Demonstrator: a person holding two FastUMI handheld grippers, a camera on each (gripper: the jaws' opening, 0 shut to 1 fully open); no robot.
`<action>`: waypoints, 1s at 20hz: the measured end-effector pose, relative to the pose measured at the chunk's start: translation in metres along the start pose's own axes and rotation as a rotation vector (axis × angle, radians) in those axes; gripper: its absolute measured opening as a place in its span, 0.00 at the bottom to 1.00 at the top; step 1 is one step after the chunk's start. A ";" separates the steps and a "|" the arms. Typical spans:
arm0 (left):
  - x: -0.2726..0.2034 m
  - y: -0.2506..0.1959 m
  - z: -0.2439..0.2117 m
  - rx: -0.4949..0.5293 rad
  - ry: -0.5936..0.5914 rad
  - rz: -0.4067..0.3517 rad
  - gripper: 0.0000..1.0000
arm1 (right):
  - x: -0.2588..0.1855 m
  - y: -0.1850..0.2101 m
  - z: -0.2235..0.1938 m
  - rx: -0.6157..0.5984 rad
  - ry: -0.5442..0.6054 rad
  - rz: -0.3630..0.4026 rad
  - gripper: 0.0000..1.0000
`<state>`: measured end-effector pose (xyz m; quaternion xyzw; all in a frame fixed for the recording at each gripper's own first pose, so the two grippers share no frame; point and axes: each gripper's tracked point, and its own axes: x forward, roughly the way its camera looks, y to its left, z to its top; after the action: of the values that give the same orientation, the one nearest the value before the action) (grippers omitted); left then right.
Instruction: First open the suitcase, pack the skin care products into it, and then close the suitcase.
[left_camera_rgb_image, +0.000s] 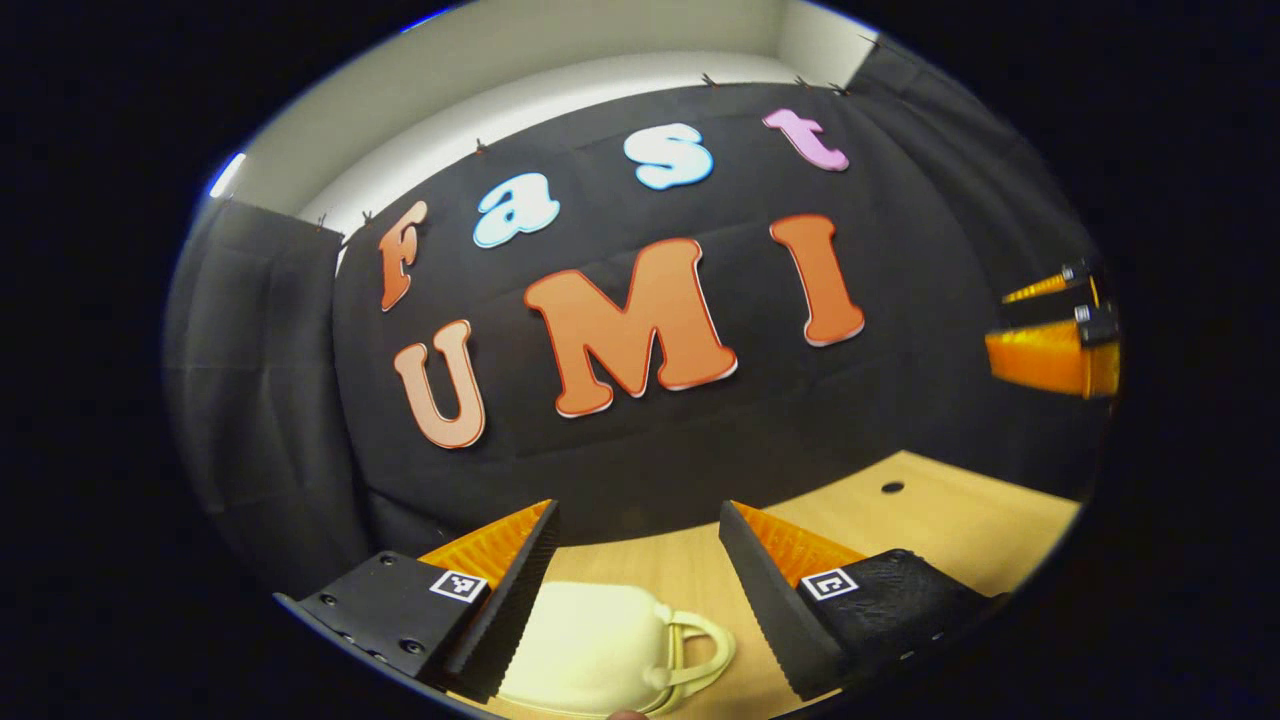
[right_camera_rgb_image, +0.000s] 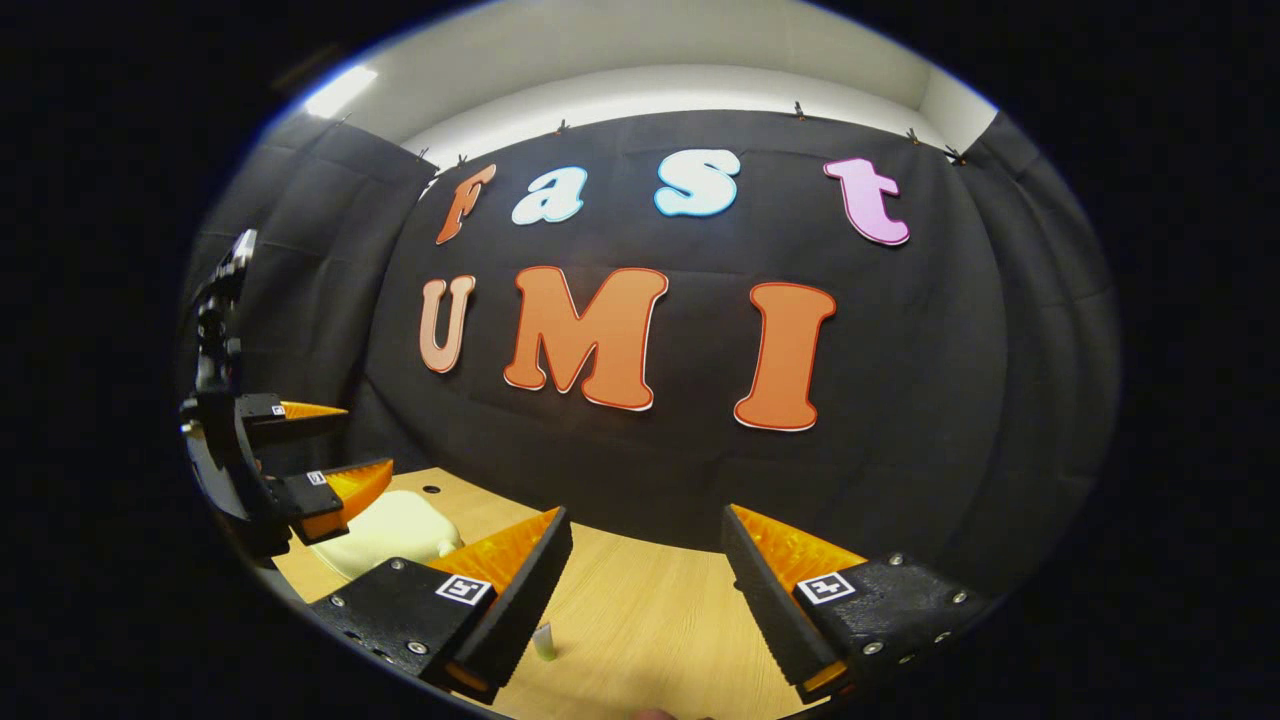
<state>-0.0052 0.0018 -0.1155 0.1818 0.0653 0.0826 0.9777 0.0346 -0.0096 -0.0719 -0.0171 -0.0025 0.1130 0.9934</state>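
Left gripper view: left claw (left_camera_rgb_image: 638, 520) spread wide, fingers well apart, nothing between them. Just below and ahead of the fingers, slightly toward the left one, a small cream suitcase (left_camera_rgb_image: 590, 640) lies flat on the light wooden worktop (left_camera_rgb_image: 950, 520), lid closed. Its looped handle (left_camera_rgb_image: 700, 650) points toward the right finger, in the gap between the two. Left finger overlaps the case's near-left edge in the picture; contact cannot be told. A small dark hole (left_camera_rgb_image: 892, 487) sits in the worktop beyond the right finger. Far off to the right, at mid height, the right claw (left_camera_rgb_image: 1050, 325) shows edge-on, its two fingers parted, empty.

Right gripper view: right claw (right_camera_rgb_image: 645, 525) likewise wide open, holding nothing, raised above the worktop (right_camera_rgb_image: 650, 600). Just inside the left finger, low down, a small pale tube-like skin care product (right_camera_rgb_image: 543, 641) stands on the worktop; mostly hidden, type unclear. Off to the left, the left claw (right_camera_rgb_image: 320, 440) hangs with fingers apart over the cream suitcase (right_camera_rgb_image: 385, 530), which lies closed beside and beyond the right claw's left finger. The dark hole (right_camera_rgb_image: 431, 490) sits just past the case.
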 end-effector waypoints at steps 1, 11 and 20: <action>0.002 -0.004 -0.014 0.041 0.024 -0.020 0.98 | -0.001 -0.001 -0.003 -0.002 0.006 -0.006 0.95; 0.027 -0.060 -0.149 0.386 0.162 -0.287 0.97 | -0.005 -0.006 -0.021 -0.022 0.066 -0.164 0.95; 0.032 -0.082 -0.205 0.596 0.218 -0.415 0.87 | -0.006 -0.027 -0.030 -0.035 0.105 -0.279 0.95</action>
<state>0.0055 0.0028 -0.3390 0.4315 0.2254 -0.1211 0.8651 0.0352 -0.0380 -0.1009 -0.0399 0.0449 -0.0275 0.9978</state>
